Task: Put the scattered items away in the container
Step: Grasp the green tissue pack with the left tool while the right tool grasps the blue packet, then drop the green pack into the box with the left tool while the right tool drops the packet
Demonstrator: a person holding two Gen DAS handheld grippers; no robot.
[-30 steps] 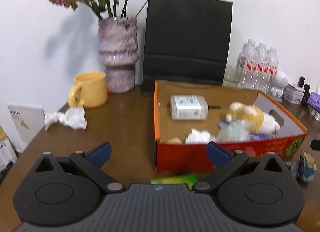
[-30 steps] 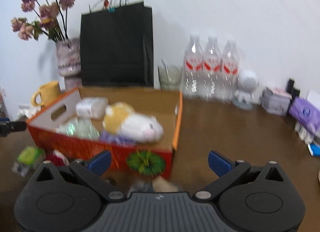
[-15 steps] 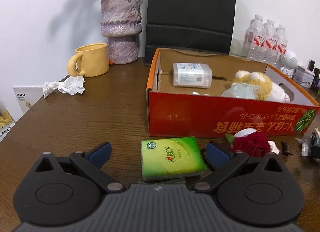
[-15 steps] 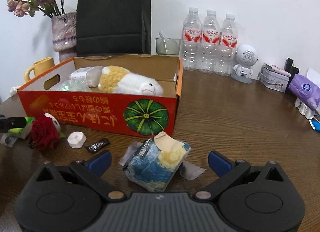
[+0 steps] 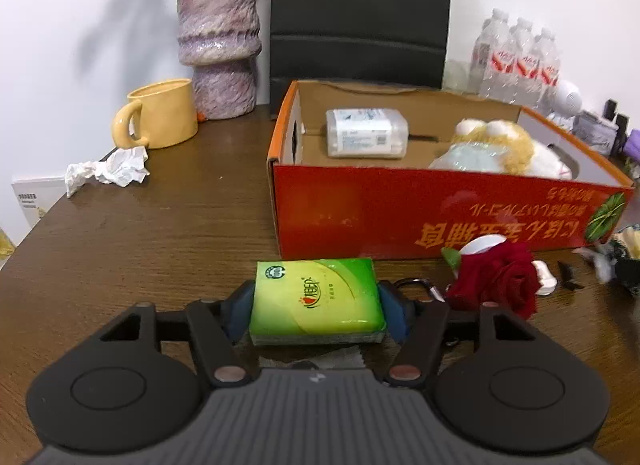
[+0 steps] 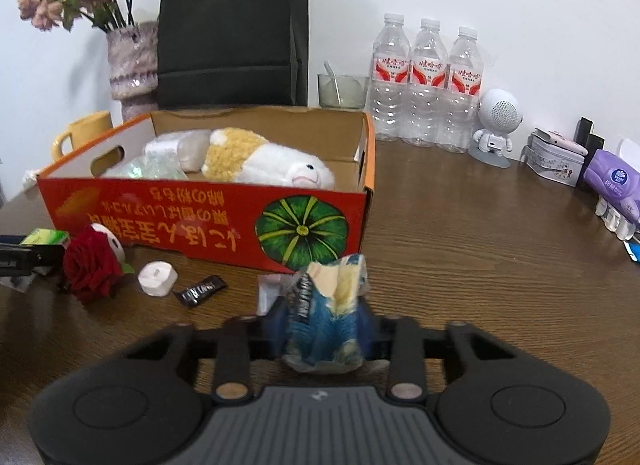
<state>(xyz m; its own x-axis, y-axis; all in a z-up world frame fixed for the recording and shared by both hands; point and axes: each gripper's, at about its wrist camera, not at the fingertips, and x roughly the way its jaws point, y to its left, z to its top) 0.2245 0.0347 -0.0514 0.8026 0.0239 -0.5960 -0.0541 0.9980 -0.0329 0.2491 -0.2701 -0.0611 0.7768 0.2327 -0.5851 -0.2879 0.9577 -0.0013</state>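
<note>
An orange cardboard box point(image 5: 400, 209) stands on the brown table and holds a plush toy point(image 5: 500, 145), a white wipes pack point(image 5: 366, 138) and a clear bag. My left gripper point(image 5: 316, 311) is shut on a green tissue pack point(image 5: 316, 301) in front of the box. My right gripper point(image 6: 322, 329) is shut on a crumpled blue and yellow packet point(image 6: 326, 313) near the box's front right corner point(image 6: 360, 217). A red rose point(image 6: 92, 265), a small white candle point(image 6: 157, 278) and a dark candy wrapper point(image 6: 200, 291) lie on the table before the box.
A yellow mug point(image 5: 160, 113), a purple vase point(image 5: 218, 41) and a black paper bag point(image 5: 360, 13) stand behind the box. Crumpled white tissue point(image 5: 108, 171) lies at the left. Water bottles point(image 6: 428, 85), a white robot figure point(image 6: 496, 125), a tin and a purple pack stand at the right.
Both grippers have come down to the table in front of the box and closed: the left on the green tissue pack, the right on the blue packet.
</note>
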